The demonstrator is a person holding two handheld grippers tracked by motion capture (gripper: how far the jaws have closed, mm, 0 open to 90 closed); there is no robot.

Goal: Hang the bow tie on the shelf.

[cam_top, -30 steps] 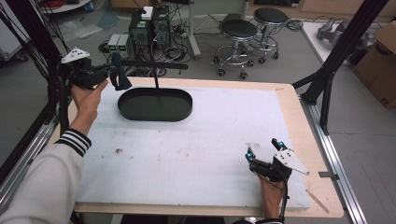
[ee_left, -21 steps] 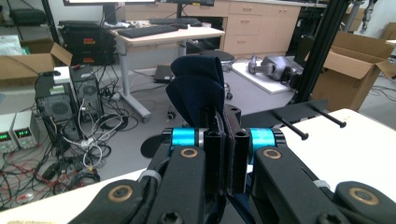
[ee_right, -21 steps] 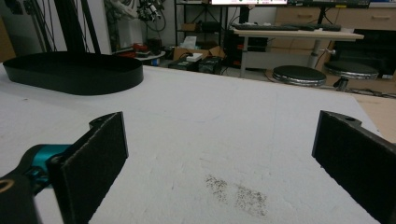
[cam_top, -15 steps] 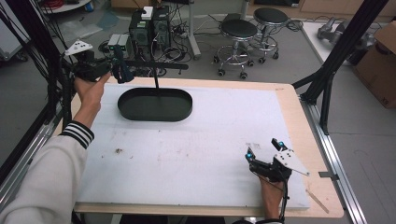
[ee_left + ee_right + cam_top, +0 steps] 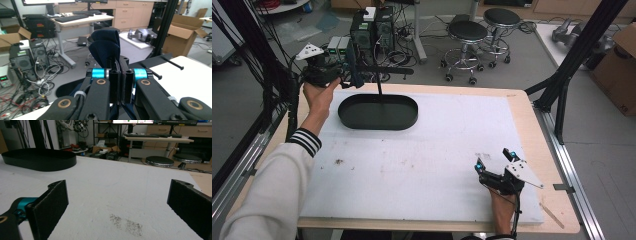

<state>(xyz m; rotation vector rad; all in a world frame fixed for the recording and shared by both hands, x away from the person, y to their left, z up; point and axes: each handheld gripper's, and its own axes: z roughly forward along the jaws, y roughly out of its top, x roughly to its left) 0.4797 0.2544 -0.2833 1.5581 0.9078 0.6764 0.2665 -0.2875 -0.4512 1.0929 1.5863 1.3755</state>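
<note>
We see the left gripper (image 5: pixel 348 70) clamped tight on a dark blue cloth (image 5: pixel 105 46), held up beyond the tabletop's (image 5: pixel 452 145) far left corner, near the black tray (image 5: pixel 378 112). The right gripper (image 5: pixel 494 160) rests wide apart, empty.

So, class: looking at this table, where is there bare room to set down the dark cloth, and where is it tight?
The white mat lies bare between the black oval tray and the right gripper, and also right of the tray towards the far right corner. It is tight at the far left: the left gripper with the dark cloth, the tray and the thin black post crowd together.
</note>
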